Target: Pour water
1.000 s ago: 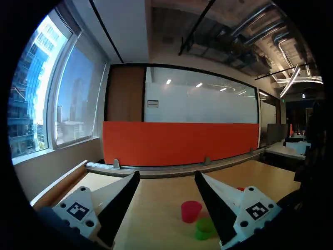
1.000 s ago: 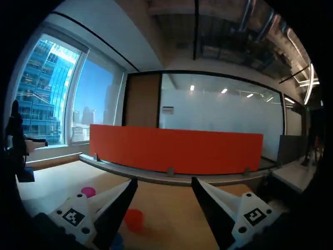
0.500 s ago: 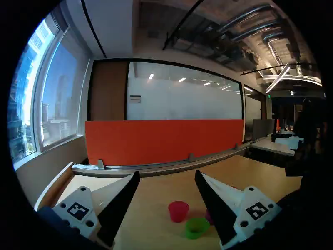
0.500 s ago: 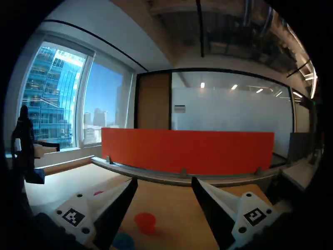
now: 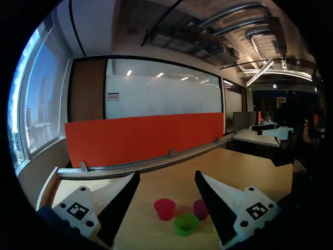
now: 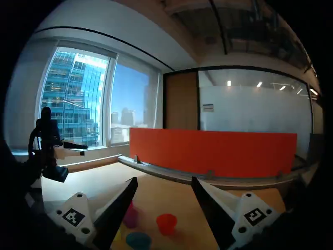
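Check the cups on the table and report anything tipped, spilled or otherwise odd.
Nothing stands out. In the left gripper view the red cup, green cup and purple cup all stand upright on the wooden table, and no spill shows around them.

Left gripper (image 5: 167,173) and right gripper (image 6: 164,179): white jaws (black inner faces), each with square patterned markers (image 5: 78,210).
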{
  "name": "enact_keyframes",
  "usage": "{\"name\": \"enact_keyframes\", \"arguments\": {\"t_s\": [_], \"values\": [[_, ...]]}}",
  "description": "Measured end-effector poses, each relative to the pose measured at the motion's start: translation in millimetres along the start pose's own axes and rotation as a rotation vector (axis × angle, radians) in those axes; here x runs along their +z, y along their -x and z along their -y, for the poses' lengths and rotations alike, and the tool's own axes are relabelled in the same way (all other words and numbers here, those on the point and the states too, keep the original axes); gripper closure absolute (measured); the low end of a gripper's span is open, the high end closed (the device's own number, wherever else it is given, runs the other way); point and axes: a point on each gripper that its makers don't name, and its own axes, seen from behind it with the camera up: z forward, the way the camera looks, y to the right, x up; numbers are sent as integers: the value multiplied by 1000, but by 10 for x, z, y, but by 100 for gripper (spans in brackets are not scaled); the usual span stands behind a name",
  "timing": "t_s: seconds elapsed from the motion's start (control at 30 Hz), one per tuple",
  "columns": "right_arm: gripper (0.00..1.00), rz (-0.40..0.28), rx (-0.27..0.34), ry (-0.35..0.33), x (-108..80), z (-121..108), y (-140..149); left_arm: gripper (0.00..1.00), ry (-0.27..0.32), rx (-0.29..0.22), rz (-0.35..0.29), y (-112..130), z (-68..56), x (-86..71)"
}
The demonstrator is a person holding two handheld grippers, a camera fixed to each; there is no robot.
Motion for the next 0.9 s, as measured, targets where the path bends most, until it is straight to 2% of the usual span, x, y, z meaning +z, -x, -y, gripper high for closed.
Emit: {"name": "enact_keyframes", "arguments": {"t_s": [0.2, 0.37, 0.57, 0.77, 0.9], "values": [[0, 16, 7, -45, 15, 40, 30, 2, 40, 17, 24, 70, -48, 41], [0, 47, 13, -76, 15, 79, 148, 2, 68, 36, 58, 217, -95, 63], [0, 75, 10, -112, 16, 131, 296, 2, 111, 34, 94, 396, -144, 103], [0, 129, 7, -139, 17, 172, 548, 2, 104, 49, 135, 603, -108, 180], [0, 168, 0, -151, 33, 188, 722, 2, 121, 54, 169, 763, -142, 218]]}}
